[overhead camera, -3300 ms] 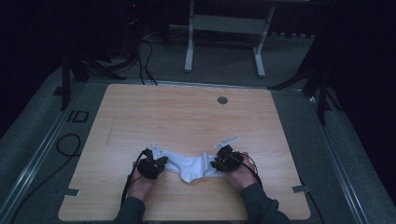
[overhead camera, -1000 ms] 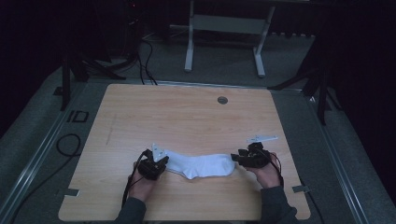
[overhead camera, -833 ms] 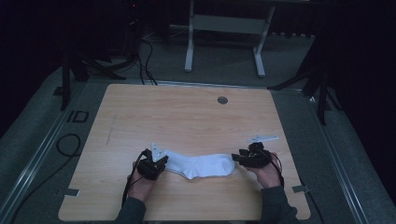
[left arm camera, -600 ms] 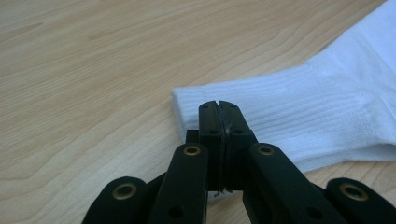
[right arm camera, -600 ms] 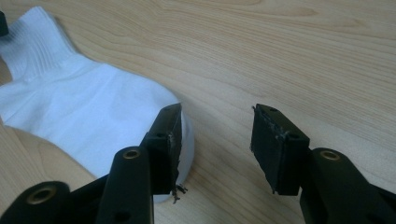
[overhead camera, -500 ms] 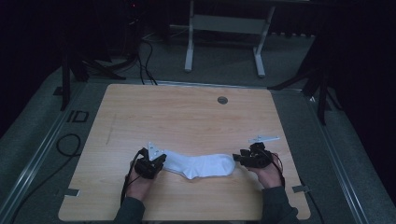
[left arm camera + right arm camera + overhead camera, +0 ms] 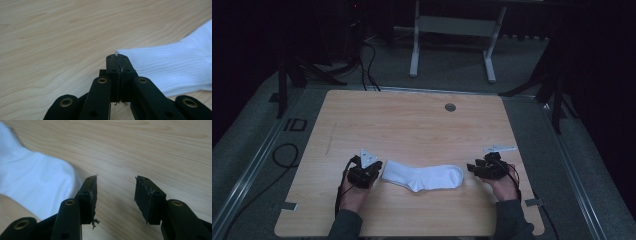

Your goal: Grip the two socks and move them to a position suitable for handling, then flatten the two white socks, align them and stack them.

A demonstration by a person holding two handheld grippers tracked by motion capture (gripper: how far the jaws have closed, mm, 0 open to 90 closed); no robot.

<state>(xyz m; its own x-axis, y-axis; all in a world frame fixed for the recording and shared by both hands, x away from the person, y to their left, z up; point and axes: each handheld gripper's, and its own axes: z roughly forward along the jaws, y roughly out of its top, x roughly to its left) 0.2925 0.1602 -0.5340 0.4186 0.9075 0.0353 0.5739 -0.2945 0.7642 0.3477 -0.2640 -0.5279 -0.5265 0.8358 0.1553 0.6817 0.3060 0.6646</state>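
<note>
The left gripper (image 7: 117,60) has its jaws pressed together, maybe pinching the very edge of the white sock (image 7: 422,176) just beside its tip. The right gripper (image 7: 116,195) is spread, the sock's toe beside it. Best to pull slowly and keep it flat.

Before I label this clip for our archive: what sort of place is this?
Probably a lab or recording studio, not a home: a bare wooden table with a cable port, dark surroundings, cables on grey carpet, and a white sock laid out between two hand-held grippers.
</note>
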